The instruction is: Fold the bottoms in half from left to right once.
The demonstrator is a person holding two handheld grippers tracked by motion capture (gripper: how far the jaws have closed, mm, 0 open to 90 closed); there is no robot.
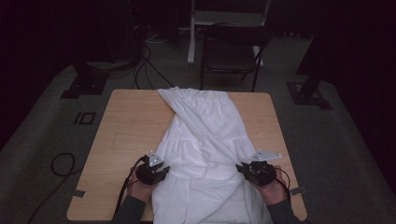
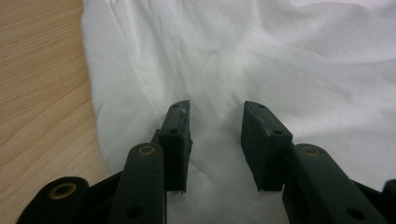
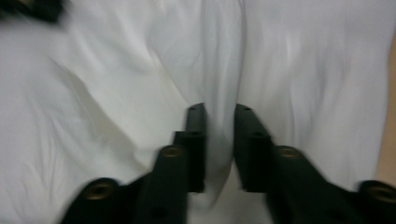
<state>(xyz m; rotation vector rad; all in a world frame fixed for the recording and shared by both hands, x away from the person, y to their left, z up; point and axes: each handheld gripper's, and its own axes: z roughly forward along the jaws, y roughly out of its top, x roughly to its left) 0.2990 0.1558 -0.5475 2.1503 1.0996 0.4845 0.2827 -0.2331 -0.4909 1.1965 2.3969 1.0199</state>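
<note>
The table (image 1: 121, 121) carries a white garment (image 1: 205, 135) lying lengthwise, its near end hanging over the person's edge. The left gripper (image 2: 215, 116) has its jaws apart over flat cloth just inside the garment's edge, nothing pinched. The right gripper (image 3: 219, 116) (blurred) has a raised fold running up between its jaws; whether the pads press it I cannot tell. To fold well, I judge both should bite the same layer at matching spots before lifting evenly.
</note>
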